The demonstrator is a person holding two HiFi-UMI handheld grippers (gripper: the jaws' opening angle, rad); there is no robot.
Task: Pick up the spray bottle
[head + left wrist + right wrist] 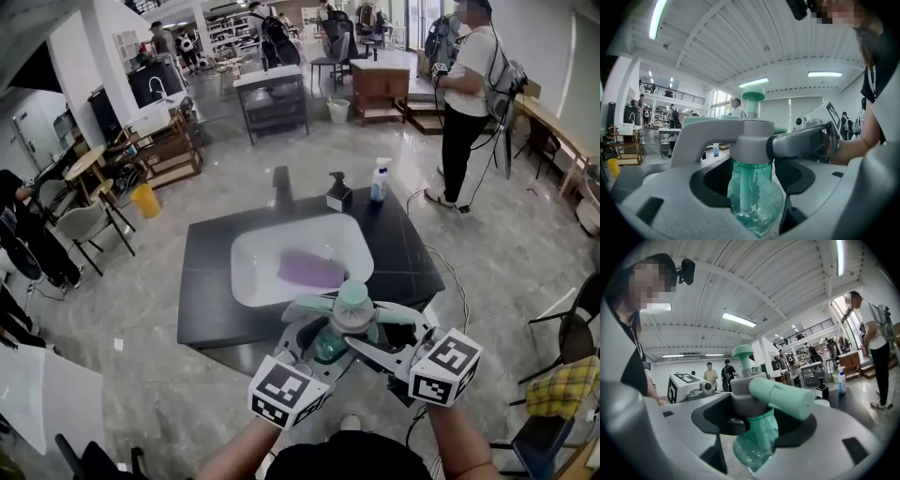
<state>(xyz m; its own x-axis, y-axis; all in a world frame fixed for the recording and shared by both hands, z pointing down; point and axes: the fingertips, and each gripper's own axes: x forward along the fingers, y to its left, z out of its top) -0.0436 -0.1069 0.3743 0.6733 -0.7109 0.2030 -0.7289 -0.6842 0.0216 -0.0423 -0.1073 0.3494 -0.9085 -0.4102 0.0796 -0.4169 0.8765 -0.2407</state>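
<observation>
Gripping the spray bottle (350, 317) with both tools at once: left gripper (323, 345) clenched on the clear green body just under the grey pump head, right gripper (375, 336) clenched on the same narrow part from the opposite side. Shown plainly in the left gripper view, with the spray bottle (754, 199) upright in the notch between the fingers, and likewise in the right gripper view, with the spray bottle (757, 441) seated the same way. Apparently lifted clear, with the round belly hanging below the fingers, above the near edge of the dark table (211, 281) and short of the white sink (248, 267) beyond the fingertips.

To carry this off well:

- Squeeze evenly and no harder than needed, since the thin plastic between the fingers probably dents under more force.
- Move both hands as one, so that neither pair of fingers twists the neck against the other.
- Hold the pump rod above the fingers vertical, because a tilt would probably let the belly swing and slip.
- Mind the mint nozzle jutting past the right fingers and the grey handle lying over the left ones, and avoid pressing either.
- Let go with one side only once the other is judged firm.
</observation>
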